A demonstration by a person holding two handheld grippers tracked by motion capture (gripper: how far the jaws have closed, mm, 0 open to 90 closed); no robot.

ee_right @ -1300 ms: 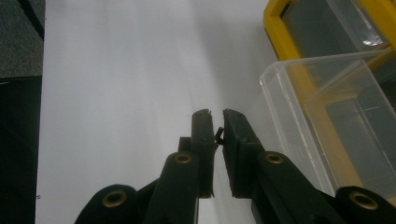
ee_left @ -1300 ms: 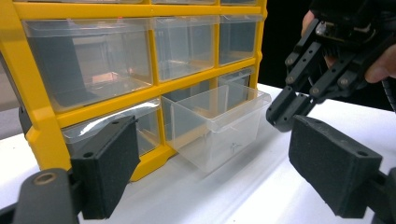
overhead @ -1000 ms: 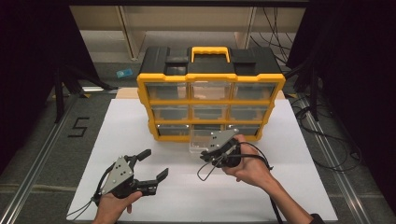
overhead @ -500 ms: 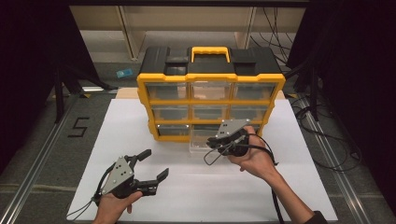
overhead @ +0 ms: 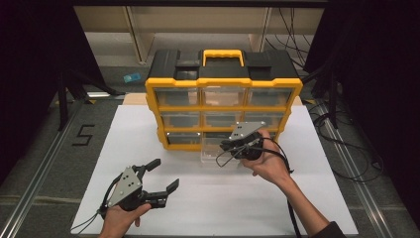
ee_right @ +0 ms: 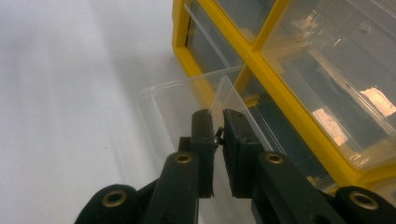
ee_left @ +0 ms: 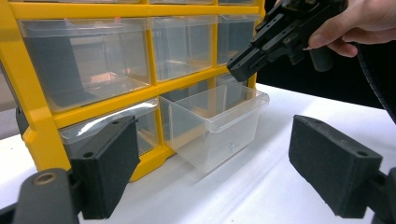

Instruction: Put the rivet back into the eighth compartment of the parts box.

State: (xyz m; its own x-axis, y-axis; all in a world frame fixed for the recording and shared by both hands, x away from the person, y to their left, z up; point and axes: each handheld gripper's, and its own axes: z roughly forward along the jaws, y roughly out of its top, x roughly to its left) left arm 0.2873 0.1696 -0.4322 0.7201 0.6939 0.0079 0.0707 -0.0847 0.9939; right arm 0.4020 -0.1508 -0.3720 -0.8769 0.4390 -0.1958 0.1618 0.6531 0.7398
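The clear drawer (ee_left: 215, 123) sticks out of the yellow organizer's (overhead: 223, 84) bottom row. The right gripper (ee_right: 217, 135), jaws nearly together around something tiny, hovers at the drawer's 12 o'clock. The left gripper (overhead: 159, 174) rests wide at the table's (overhead: 237, 198) 7 o'clock.

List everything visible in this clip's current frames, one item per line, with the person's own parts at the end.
Drawer cabinet: one, yellow frame, black top with yellow handle, at the back of the white board.
Pulled-out drawer: one, clear plastic, bottom row, middle column, sticking out over the board.
White board: one, covering the tabletop.
Number 5 mark: one, black, on the grey surface left of the board.
Small blue object: one, on the floor behind the table.
Cables: several, black, right of the table.
Left tongs: black, open, held low over the board's front left.
Right tongs: black, nearly closed, above the pulled-out drawer.
Hands: two, each holding one tongs.
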